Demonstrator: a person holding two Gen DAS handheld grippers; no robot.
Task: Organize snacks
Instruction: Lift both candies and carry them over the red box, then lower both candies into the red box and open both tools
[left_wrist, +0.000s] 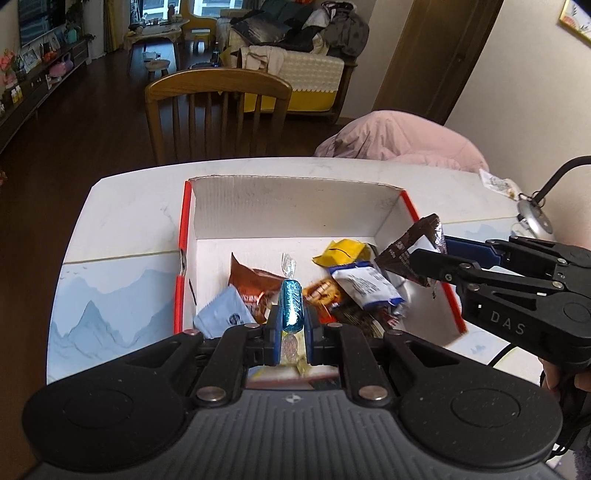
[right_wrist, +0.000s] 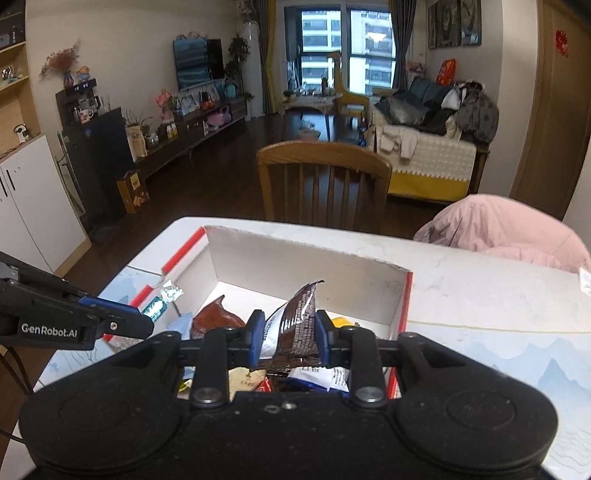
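Two tools, both clamped over the box (left_wrist: 295, 206) on the tabletop (left_wrist: 122, 221): left tool (left_wrist: 291, 332) pinches a blue candy (left_wrist: 291, 304), right tool (right_wrist: 290, 341) grips a brown snack packet (right_wrist: 295, 321), other snacks (left_wrist: 354, 284) inside below.

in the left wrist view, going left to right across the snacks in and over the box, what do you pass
light blue packet → brown snack bag → blue foil candy held in the left gripper → white and blue packet → dark brown wrapper held in the right gripper
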